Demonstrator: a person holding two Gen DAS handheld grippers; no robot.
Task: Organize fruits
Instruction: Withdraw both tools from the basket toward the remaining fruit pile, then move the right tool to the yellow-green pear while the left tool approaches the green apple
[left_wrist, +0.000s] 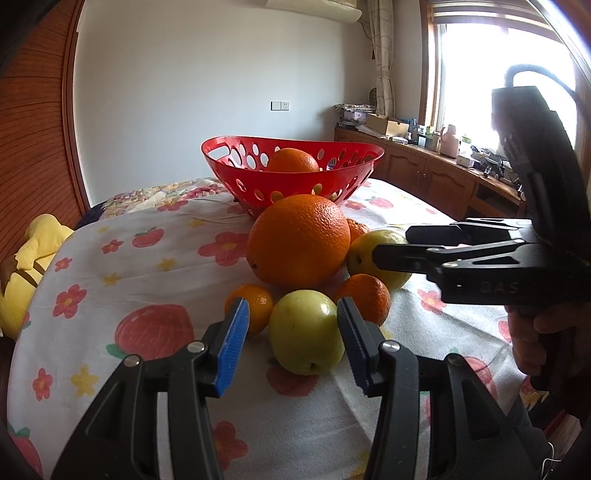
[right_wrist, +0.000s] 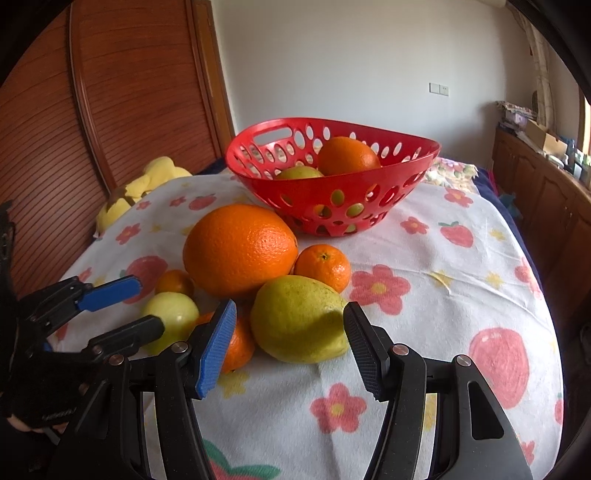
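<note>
**Both grippers open at the fruit pile; basket partly filled**

Left wrist view, from the left: a yellow plush toy (left_wrist: 26, 258) lies off the left edge of the table, against the wooden door (left_wrist: 33, 147). The table carries a white cloth (left_wrist: 147, 266) printed with flowers and strawberries. The left gripper (left_wrist: 291, 325) stands with its jaws apart on either side of a green apple (left_wrist: 306, 332); neither pad touches the fruit. A small tangerine (left_wrist: 255, 306) sits just left of the apple, and a second tangerine (left_wrist: 365, 299) just to its right. Behind them rests a large orange (left_wrist: 299, 242), touching the pile. Beyond it, towards the far edge of the table, stands the red basket (left_wrist: 236, 173), holding an orange (left_wrist: 293, 160).

To the right, a yellow-green pear (left_wrist: 365, 258) lies beside the large orange. The right gripper (left_wrist: 391, 247) reaches in from the right edge, its fingers either side of the pear.

Right wrist view confirms this: the right gripper (right_wrist: 290, 332) is open, jaws well apart, with the pear (right_wrist: 299, 317) between them and not clamped. A third tangerine (right_wrist: 323, 266) sits behind the pear, next to the large orange (right_wrist: 240, 251). The left gripper (right_wrist: 147, 306) shows at the left edge, open around the apple (right_wrist: 173, 317). The basket (right_wrist: 406, 192) contains an orange (right_wrist: 349, 155) and a green fruit (right_wrist: 299, 172), only partly visible. A wooden cabinet (right_wrist: 554, 192) runs along the right wall.
</note>
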